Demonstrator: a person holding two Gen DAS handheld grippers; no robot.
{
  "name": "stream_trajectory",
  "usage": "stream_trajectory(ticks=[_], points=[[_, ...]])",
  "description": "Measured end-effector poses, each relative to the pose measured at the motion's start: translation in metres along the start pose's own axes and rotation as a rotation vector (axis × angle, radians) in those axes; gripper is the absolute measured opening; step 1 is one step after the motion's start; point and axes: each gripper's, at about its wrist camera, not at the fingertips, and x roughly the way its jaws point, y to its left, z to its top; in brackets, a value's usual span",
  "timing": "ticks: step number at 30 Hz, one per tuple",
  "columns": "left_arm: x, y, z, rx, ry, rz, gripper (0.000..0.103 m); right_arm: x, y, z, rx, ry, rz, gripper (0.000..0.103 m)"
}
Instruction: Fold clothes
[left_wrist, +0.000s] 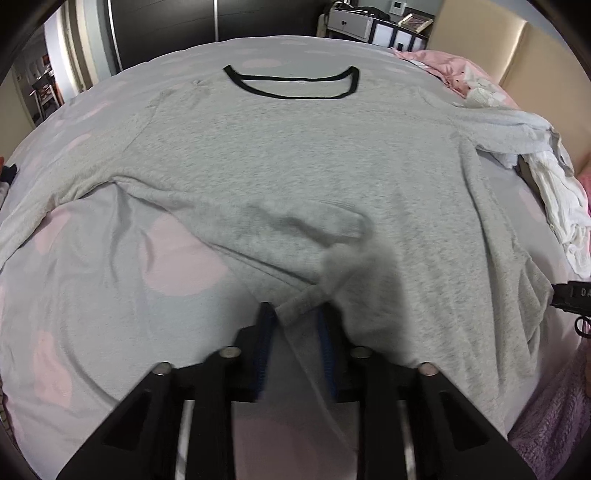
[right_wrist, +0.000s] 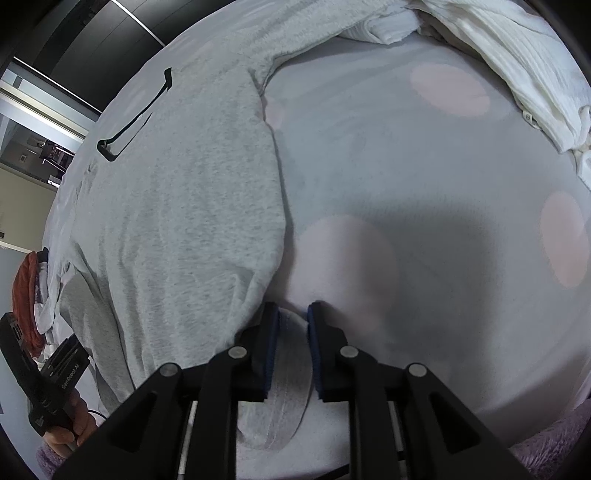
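From the left wrist view, the left tool (left_wrist: 295, 314) is clamped on a bunched bit of the hem of the light grey knitted sweater with a black-trimmed neckline (left_wrist: 295, 155), which lies spread face up on the grey bed sheet with pale pink dots (left_wrist: 110, 295). The lower left corner is already turned up ahead of this tool, and one sleeve trails off to its left. The bite looks thin: only a narrow ridge of fabric sits between the blue pads, so a quick pull could let it slip free and drop the fold crooked.

From the right wrist view, the right tool (right_wrist: 291, 314) is closed on the sweater's hem edge, with the body lying to its left and bare sheet ahead. A heap of white ribbed clothing (right_wrist: 517, 66) lies far ahead to the right, touching the sweater's other sleeve; dragging the sleeve across could snag that heap. Uneven lifting by the two tools would skew the fold.
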Motion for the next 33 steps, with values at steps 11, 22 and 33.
stream_trajectory(ticks=[11,22,33], points=[[-0.028,0.006,-0.005,-0.106,-0.016,0.005,0.009,-0.019,0.01,-0.012,-0.029,-0.059,-0.087,0.009],[-0.138,0.046,-0.026,-0.332,-0.176,0.022,0.008,-0.108,0.009,-0.045,0.009,-0.206,0.014,0.005],[-0.204,0.072,-0.063,-0.42,-0.218,0.087,0.008,-0.194,0.003,-0.057,0.024,-0.452,0.039,0.003]])
